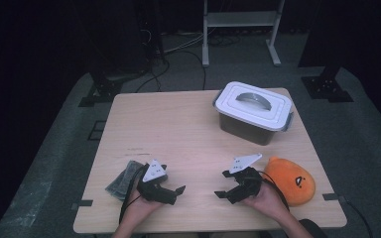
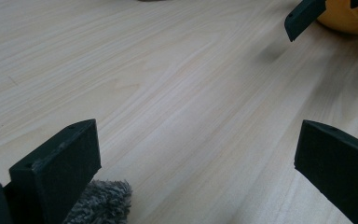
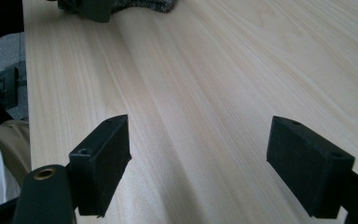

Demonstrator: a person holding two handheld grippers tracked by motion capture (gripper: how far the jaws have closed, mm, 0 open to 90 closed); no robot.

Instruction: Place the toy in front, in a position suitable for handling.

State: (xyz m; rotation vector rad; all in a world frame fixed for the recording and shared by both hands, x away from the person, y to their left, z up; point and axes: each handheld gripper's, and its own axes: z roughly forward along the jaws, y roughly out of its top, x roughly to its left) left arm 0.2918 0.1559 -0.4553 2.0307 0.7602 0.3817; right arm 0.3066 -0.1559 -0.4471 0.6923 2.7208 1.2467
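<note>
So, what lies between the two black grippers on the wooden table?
Bare light wood tabletop separates the left gripper and the right gripper, per the high view.

Orange plush toy [image 1: 293,184], grey cloth [image 1: 124,179], white lid [image 1: 253,104].

**Lighting and picture quality: bright table, dark surroundings**

In the high view we find the table [image 1: 178,129] evenly lit from above, while the room behind it falls into near black. The picture is soft and slightly grainy; fine detail on the white box lid [image 1: 253,103] is lost, and its top shows mild glare. Shadows under the box and the orange plush toy [image 1: 292,181] are short and diffuse.

In the left gripper view we note sharp wood grain mid-frame, a faint soft shadow on the wood near the top right, and blur on the near jaws. In the right gripper view the far tabletop washes out pale, and the left edge is dark.
</note>
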